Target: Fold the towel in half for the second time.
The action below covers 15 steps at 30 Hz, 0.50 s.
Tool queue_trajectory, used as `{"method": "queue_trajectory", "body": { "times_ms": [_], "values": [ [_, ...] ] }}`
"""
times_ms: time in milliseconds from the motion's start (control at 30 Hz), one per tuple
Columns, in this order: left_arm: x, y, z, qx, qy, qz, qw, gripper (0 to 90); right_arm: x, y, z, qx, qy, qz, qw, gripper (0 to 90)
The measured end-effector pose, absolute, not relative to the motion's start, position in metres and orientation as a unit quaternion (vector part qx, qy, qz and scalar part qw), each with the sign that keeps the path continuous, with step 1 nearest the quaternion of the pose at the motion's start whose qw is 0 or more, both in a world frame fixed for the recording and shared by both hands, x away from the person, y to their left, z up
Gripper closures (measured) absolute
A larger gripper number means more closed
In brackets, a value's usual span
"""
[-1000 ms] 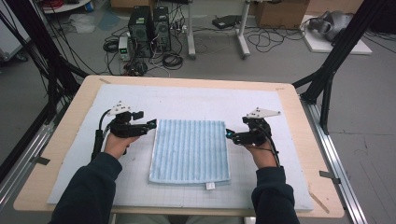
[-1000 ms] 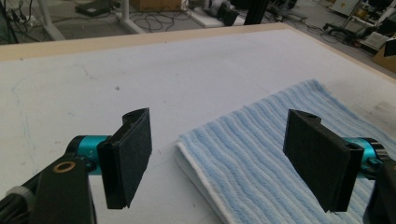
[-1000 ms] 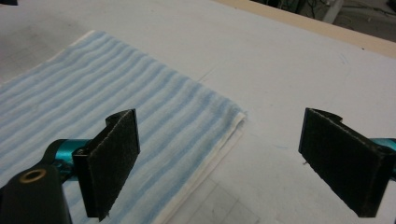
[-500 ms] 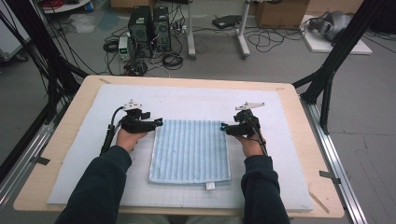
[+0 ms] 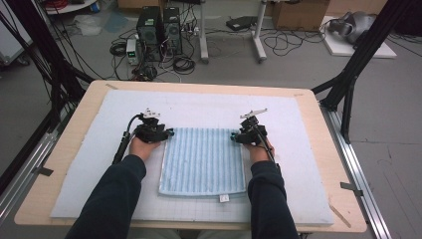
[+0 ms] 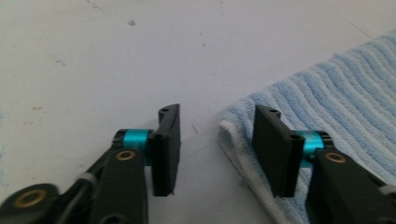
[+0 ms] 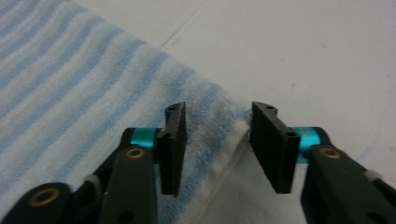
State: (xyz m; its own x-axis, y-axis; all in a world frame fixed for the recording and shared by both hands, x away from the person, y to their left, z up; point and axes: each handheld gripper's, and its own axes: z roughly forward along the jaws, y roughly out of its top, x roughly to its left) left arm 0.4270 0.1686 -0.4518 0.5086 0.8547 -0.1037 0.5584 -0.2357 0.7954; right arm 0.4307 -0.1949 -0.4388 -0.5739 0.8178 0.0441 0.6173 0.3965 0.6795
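Towel point(image 5: 203, 160) was lying flat on the pale blue mat point(image 5: 308, 164) in the high view, blue-and-white striped, little tag at its near edge, pretty much centred on the wooden table point(image 5: 74, 149). My left gripper point(image 5: 167, 133) sat at the towel's far left corner and my right gripper point(image 5: 234, 136) at the far right corner, both low on the mat, forearms coming in on either side of the cloth.

Left gripper view: the left gripper point(image 6: 215, 144) had just been closing, but the jaws were still apart, one over bare mat point(image 6: 116, 56) and the other over the towel point(image 6: 336, 102), with the white hemmed corner sitting in the gap. Pads weren't pinching it yet, so still open.

Right gripper view: same deal. The right gripper point(image 7: 215, 142) had just been closing too, with the towel's point(image 7: 74, 88) corner edge between the jaws, one jaw over the stripes, the other over the mat point(image 7: 317, 56). Still a clear gap, nothing clamped.
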Motion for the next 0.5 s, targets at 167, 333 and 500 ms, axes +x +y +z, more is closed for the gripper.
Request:
{"method": "queue_trajectory", "body": {
  "times_ms": [167, 333, 500],
  "values": [
    [0.424, 0.164, -0.451, 0.778, 0.439, 0.173, 0.415, 86.1, 0.427, -0.189, -0.437, 0.419, 0.833, 0.333, 0.140, 82.8],
    [0.424, 0.169, -0.446, 0.753, 0.457, 0.166, 0.443, 86.6, 0.423, -0.189, -0.430, 0.417, 0.824, 0.347, 0.164, 83.8],
    [0.423, 0.175, -0.432, 0.728, 0.455, 0.174, 0.483, 86.7, 0.421, -0.193, -0.420, 0.416, 0.809, 0.372, 0.186, 83.7]
  ]
}}
